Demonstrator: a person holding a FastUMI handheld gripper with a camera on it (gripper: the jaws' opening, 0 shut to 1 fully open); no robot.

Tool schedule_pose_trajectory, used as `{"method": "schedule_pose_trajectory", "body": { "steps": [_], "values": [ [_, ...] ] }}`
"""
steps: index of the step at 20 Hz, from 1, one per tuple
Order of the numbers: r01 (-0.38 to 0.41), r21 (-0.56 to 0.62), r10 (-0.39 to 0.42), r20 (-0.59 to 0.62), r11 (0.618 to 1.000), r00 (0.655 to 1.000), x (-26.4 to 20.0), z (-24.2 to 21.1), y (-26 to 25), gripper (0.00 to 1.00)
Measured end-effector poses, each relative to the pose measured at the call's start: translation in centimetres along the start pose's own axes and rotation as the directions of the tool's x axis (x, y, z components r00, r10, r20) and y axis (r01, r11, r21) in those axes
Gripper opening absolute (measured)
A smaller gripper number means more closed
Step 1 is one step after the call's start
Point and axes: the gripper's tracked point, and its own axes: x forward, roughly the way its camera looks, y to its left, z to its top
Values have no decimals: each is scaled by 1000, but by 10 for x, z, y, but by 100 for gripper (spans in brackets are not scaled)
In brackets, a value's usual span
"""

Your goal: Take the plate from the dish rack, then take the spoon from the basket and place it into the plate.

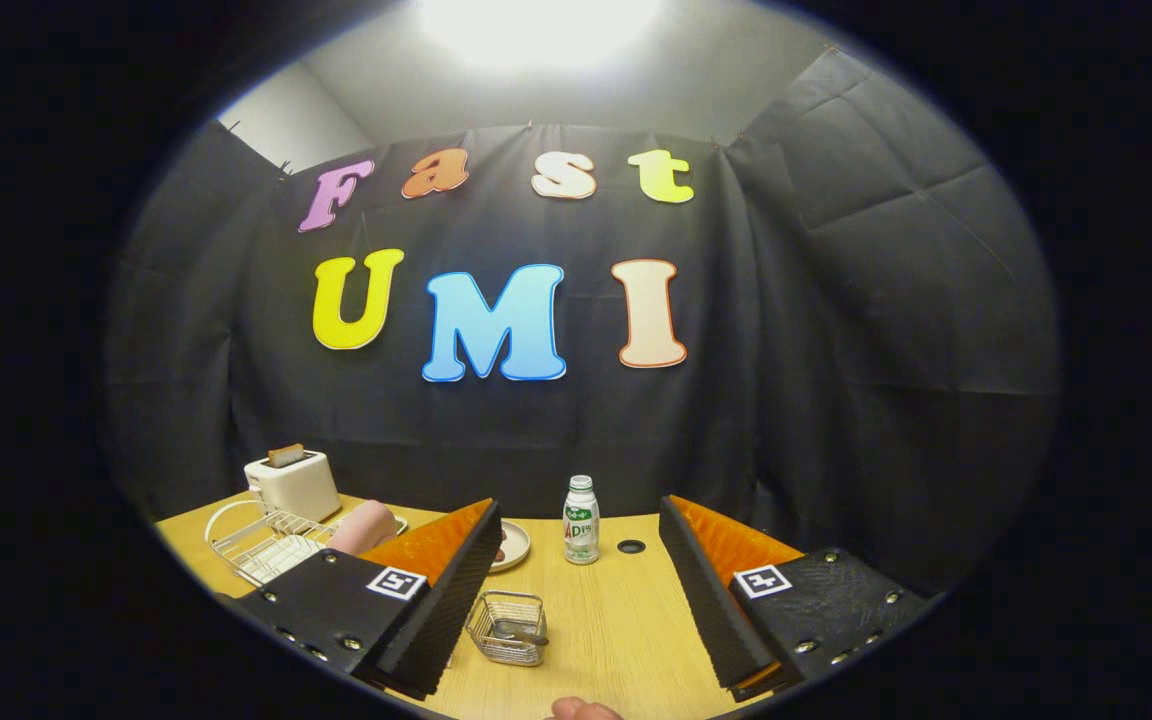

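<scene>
A pale wooden tabletop (pixel 596 620) runs back to a black cloth wall; on it, the white wire dish rack (pixel 261 540) sits off to the left of the gripper (pixel 576 610), beyond its left finger, with a pale plate lying in its near part, though too small to make out clearly; a pink rounded object (pixel 364 527) lies just beside the rack, and a white toaster (pixel 293 482) stands behind it. The small wire mesh basket (pixel 507 627), holding a metal spoon (pixel 519 632) laid roughly crosswise, rests between the fingers, close to the left one. The fingers are spread wide and hold nothing. To my eye the rack calls for a swing leftward and forward first; a small white dish (pixel 513 545) and a plastic bottle (pixel 581 520) stand further ahead.
</scene>
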Motion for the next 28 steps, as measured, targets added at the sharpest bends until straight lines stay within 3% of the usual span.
{"method": "schedule_pose_trajectory", "body": {
  "steps": [9, 12, 17, 26, 28],
  "values": [
    [-37, -12, 36, -119, 999, 992, 18, 18, 66, 96],
    [-73, -26, 63, -259, 997, 964, 28, 9, 96, 96],
    [-98, -17, 84, -394, 995, 915, 44, -2, 137, 96],
    [-96, -96, 24, -571, 991, 820, 74, -32, 197, 92],
    [-77, -95, 8, -581, 993, 814, 81, -33, 206, 90]
  ]
}}
